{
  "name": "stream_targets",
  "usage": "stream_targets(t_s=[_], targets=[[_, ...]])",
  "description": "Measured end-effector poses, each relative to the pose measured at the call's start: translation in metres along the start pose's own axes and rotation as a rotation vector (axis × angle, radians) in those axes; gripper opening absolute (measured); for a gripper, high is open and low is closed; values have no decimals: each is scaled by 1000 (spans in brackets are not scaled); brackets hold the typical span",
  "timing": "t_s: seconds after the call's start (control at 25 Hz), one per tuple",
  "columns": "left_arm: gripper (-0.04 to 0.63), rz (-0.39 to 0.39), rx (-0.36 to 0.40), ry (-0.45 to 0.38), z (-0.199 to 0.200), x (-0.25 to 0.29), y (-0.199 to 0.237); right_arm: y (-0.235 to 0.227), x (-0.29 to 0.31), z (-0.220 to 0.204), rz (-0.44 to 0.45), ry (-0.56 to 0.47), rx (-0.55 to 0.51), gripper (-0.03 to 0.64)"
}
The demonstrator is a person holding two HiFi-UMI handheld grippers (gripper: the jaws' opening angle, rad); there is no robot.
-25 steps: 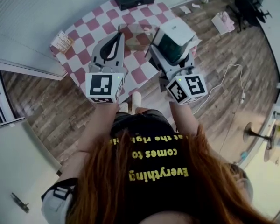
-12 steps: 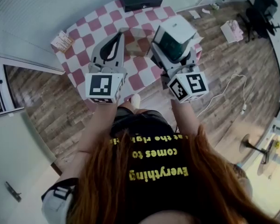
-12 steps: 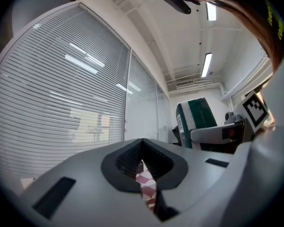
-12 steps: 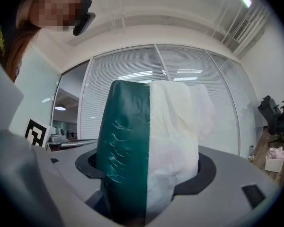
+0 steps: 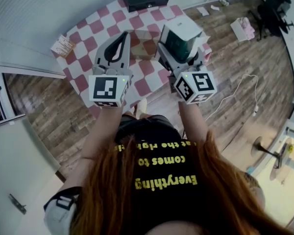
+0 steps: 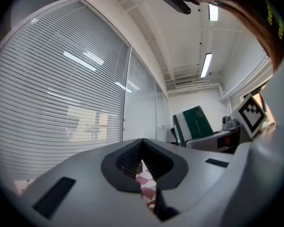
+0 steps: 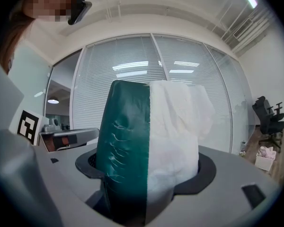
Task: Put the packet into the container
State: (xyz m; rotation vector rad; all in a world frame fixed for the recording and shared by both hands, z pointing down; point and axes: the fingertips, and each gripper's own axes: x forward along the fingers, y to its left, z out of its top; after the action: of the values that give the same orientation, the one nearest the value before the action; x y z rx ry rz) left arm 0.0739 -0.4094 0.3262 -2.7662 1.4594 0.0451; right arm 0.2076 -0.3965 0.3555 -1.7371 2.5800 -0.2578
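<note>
Right gripper view shows the packet point(image 7: 149, 145), half dark green and half white, clamped at its lower end between the jaws of the right gripper point(image 5: 180, 58). The rest of it stands free above them. Its long axis runs along the line of the jaws, and the seam between the two colours runs the same way. In the head view it points away from the person, over the near right part of the checkered counter point(image 5: 83, 40).

The green face is wrinkled near the grip, so the packet looks like a soft, light film pack that dents easily. It should need only a gentle hold low on its body, as it has now, but it may sag or slip if tilted quickly.

The left gripper point(image 5: 122, 37) has its jaws closed together on nothing, with only a slit of checkered cloth showing through. It hovers just left of a brown box point(image 5: 143, 42), which is probably the container. The packet is beside that box, not over it.
</note>
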Motion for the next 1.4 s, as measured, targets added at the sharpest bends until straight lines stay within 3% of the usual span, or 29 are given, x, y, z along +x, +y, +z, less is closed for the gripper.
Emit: stream_targets(t_s=[0.28,0.56,0.72,1.0,1.24,1.4], targets=[[0,13,-5,-8,0,-1,11,-8,35,-58,49,247,-118,391],[0,42,-5,-4,-3,-3,23,-28,67,-128,42,562,-97,391],[0,47,-7,1,-6,-1,26,-30,83,-155,101,711,-124,391],[0,81,-8,17,-10,-2,38,-21,97,-195,267,941,-439,391],[0,102,-7,23,-13,-3,46,-15,107,-208,404,998,-618,391],[0,115,-3,26,-13,-4,47,-8,110,-211,523,999,-797,391]])
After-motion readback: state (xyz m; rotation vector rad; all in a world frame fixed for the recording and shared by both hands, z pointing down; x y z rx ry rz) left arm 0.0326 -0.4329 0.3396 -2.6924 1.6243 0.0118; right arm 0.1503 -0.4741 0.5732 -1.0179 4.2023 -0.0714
